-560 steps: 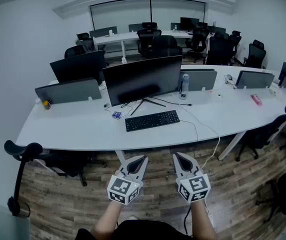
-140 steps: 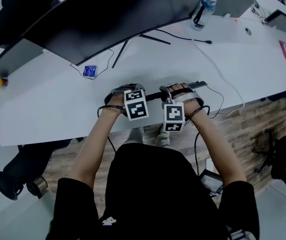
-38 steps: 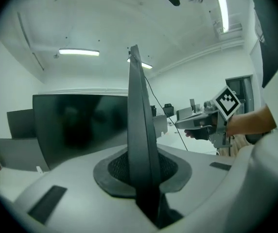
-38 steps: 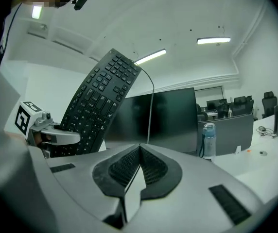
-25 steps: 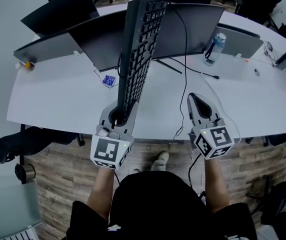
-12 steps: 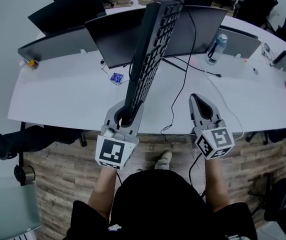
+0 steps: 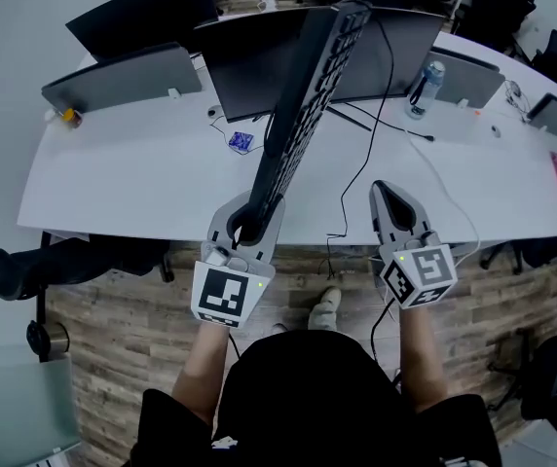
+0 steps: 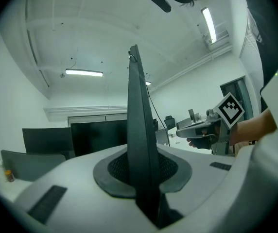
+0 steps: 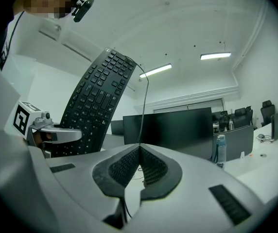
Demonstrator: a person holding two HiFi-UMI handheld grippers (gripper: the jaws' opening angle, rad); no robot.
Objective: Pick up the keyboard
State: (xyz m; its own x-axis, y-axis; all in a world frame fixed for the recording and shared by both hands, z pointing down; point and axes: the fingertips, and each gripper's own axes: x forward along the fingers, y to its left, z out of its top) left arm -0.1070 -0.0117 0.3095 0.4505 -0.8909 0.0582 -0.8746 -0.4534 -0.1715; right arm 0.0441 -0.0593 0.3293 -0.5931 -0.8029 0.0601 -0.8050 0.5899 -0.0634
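At left, the left gripper (image 7: 246, 224), fingers (image 8: 61, 183) clamped on the black keyboard's (image 7: 308, 105) near end, holds it upright above the white desk (image 7: 123, 183); at right, the right gripper (image 7: 388, 198) hovers empty, fingers together; pickup looks complete, needing only a steady hold.

No readable text or numbers. Key legends on the keyboard (image 9: 97, 106) are too small to make out. The left tool (image 7: 248, 218) and right tool (image 7: 385, 189) carry only black-and-white square marker patterns.
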